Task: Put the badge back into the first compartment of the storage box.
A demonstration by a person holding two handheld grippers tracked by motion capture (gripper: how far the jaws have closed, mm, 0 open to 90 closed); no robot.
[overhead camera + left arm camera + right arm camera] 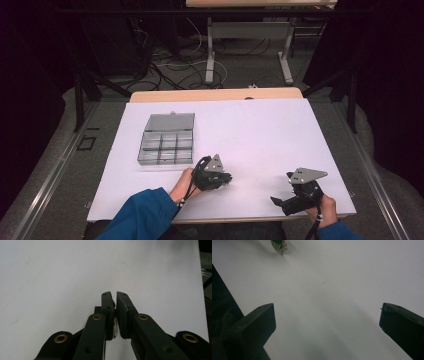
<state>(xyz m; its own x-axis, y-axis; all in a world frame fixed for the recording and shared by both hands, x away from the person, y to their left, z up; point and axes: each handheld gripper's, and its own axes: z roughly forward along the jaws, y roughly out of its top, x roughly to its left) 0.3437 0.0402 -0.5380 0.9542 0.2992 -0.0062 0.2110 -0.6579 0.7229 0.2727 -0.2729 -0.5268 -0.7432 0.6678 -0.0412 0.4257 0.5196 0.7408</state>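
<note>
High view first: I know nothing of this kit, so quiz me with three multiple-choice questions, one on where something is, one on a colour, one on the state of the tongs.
1. The box sits: A) on the left half of the sheet; B) on the floor; C) under the right hand.
2. The left sleeve is: A) red; B) blue; C) white.
3. The left tongs are: A) wide open; B) lying in the box; C) shut on a small silvery trinket.

Answers: 1 A, it lies left of the sheet's middle. 2 B, blue cloth covers that forearm. 3 C, the jaws pinch it in the left gripper view.
</note>
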